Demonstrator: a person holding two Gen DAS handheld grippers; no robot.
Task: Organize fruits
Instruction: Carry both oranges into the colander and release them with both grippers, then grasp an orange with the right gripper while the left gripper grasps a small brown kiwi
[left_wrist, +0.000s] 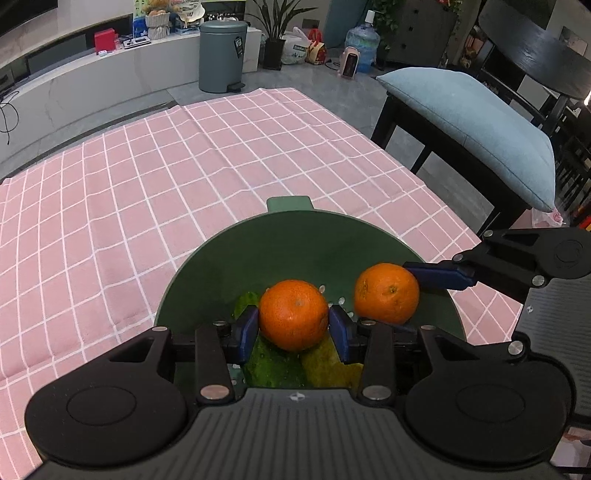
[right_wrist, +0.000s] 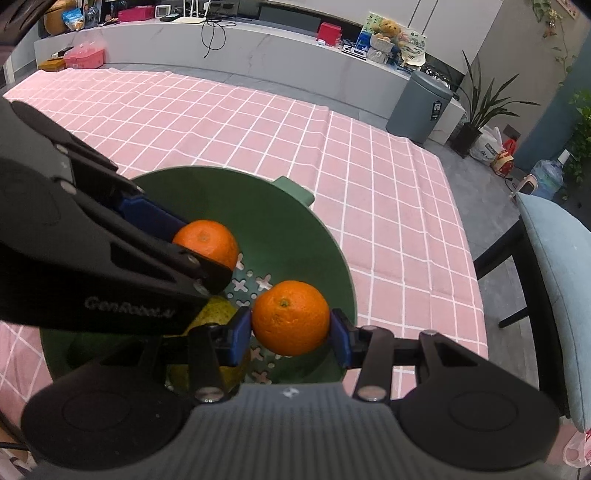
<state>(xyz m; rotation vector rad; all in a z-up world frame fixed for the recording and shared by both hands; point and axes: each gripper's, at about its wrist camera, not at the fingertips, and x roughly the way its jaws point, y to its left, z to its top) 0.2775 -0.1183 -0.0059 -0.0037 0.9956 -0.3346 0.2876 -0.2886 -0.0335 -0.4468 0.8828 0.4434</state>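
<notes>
A green colander bowl (left_wrist: 295, 236) (right_wrist: 325, 236) stands on the pink checked tablecloth. My left gripper (left_wrist: 293, 325) is shut on an orange (left_wrist: 293, 314) and holds it above the bowl; that orange also shows in the right wrist view (right_wrist: 207, 242). My right gripper (right_wrist: 291, 330) is shut on a second orange (right_wrist: 291, 317), also above the bowl; it shows in the left wrist view (left_wrist: 386, 293) with one blue finger (left_wrist: 439, 276) on it. Green and yellowish fruits (left_wrist: 273, 365) (right_wrist: 214, 314) lie in the bowl beneath, partly hidden.
The pink tablecloth (left_wrist: 147, 192) stretches left and far of the bowl. A black chair with a blue cushion (left_wrist: 480, 125) stands past the table's right edge. A grey bin (left_wrist: 221, 55) stands on the floor beyond.
</notes>
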